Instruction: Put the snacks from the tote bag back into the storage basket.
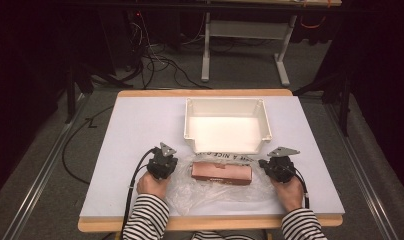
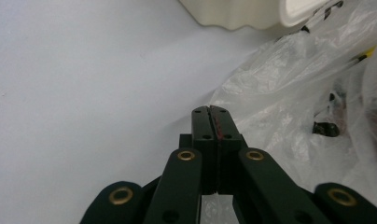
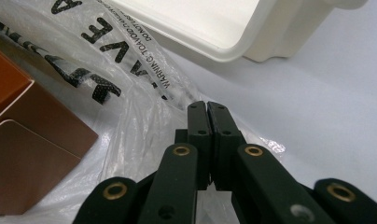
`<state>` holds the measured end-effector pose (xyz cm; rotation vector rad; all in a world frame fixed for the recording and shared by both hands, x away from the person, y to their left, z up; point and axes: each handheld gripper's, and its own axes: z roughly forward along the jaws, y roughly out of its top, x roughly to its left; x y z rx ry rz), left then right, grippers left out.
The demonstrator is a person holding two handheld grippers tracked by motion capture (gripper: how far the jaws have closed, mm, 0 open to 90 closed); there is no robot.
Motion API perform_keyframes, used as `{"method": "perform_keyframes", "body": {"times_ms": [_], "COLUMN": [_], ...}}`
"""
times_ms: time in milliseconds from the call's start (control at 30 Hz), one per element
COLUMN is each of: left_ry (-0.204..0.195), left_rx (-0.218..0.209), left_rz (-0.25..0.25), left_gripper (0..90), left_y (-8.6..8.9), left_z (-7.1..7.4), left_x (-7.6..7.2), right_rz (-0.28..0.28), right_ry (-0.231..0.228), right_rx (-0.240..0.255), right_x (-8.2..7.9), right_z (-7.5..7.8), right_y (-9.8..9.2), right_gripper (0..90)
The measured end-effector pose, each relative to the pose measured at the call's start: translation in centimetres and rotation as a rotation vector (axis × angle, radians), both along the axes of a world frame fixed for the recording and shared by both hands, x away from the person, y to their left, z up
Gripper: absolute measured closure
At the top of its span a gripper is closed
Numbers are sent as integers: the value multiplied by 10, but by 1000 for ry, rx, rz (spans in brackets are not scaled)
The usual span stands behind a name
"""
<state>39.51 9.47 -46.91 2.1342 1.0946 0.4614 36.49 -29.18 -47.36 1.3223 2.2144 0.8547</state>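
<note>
Near the table's point(image 1: 130, 130) front edge lay a clear plastic bag point(image 1: 215, 187) with a brown box point(image 1: 221, 172) inside, a white bin point(image 1: 227, 125) just behind. Left gripper point(image 2: 210, 112) and right gripper point(image 3: 207, 106) each pinched a bag edge, jaws together.

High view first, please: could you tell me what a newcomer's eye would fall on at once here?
A copper-brown rectangular box lies on a crumpled clear plastic bag at the near edge of the white tabletop. Just behind it sits an empty white plastic tub. The left gripper and right gripper flank the box, jaws shut at the bag's two ends.
</note>
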Motion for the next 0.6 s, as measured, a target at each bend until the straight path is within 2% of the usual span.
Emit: {"method": "perform_keyframes", "body": {"times_ms": [100, 200, 233, 333, 400, 500, 533, 600], "left_ry": [-47, -72, -68, -46, -25, -14, -28, -33], "left_rx": [-90, -142, -136, -68, -54, 3, -12, -27], "left_rz": [-19, -44, -52, -62, -36, 10, 11, 23], "left_gripper": [750, 644, 632, 615, 618, 624, 624, 618], "left_y": [2, -2, -4, -11, -8, -2, 2, 6], "left_z": [17, 30, 31, 22, 11, -6, -12, -13], "left_x": [-13, -27, -29, -34, -33, -31, -32, -31], "right_rz": [2, -2, -4, -3, -3, 0, 0, 1], "right_ry": [-6, -7, -5, -7, -5, -8, -10, -13], "right_rx": [-7, -5, -3, -3, 3, 1, 1, -4], "right_x": [-2, -2, -2, -2, -2, -3, -3, -3], "right_z": [0, 0, 0, 0, -1, -1, -1, -1], "right_y": [1, 2, 3, 3, 2, 2, 2, 1], "right_gripper": [867, 857, 856, 852, 849, 844, 840, 828]}}
